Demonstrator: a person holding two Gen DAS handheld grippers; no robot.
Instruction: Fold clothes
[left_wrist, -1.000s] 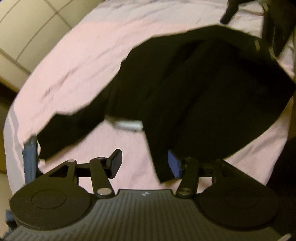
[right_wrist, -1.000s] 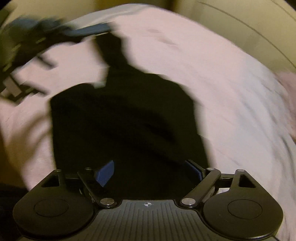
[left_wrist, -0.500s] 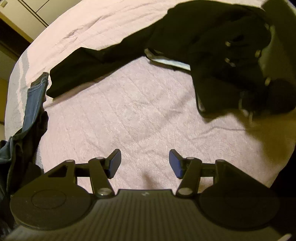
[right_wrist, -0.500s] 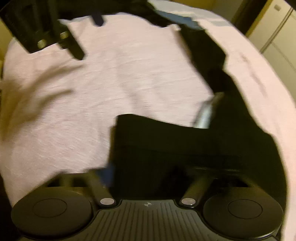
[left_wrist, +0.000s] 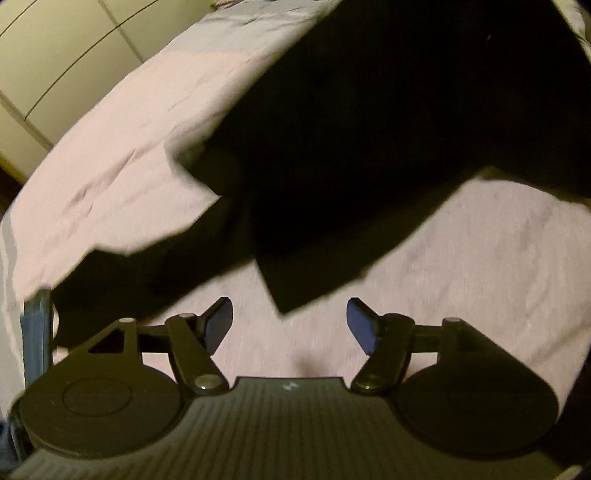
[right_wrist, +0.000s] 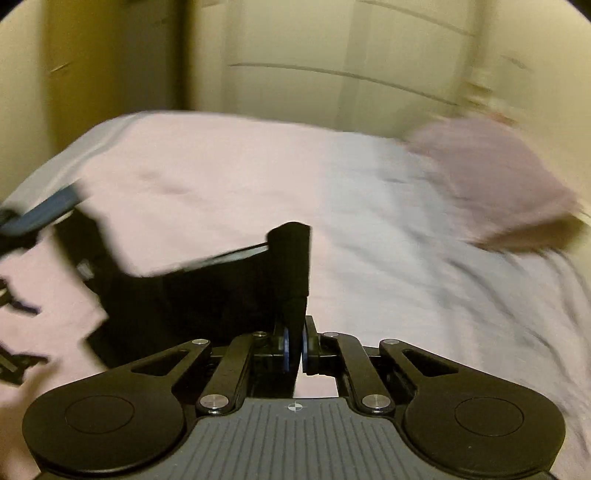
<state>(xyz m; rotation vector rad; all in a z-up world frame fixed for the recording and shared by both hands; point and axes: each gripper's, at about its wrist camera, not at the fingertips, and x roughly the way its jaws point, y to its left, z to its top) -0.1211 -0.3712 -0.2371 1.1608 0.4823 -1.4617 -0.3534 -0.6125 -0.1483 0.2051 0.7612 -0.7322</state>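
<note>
The right gripper (right_wrist: 294, 345) is clamping tight on a bunched fold of the black garment (right_wrist: 207, 291), which is rising as a dark roll between the fingers and trailing away to the left over the pink bedspread (right_wrist: 229, 177). The left gripper (left_wrist: 290, 325) is standing wide with nothing between its blue pads (left_wrist: 360, 326), just short of the garment's nearest corner, the dark cloth spreading beyond it across the bedspread. Farther off, a blue denim piece (right_wrist: 48, 212) is lying at the bed's left edge, a mauve pillow (right_wrist: 491, 177) at the far right, pale cabinet doors (right_wrist: 369, 74) behind.
</note>
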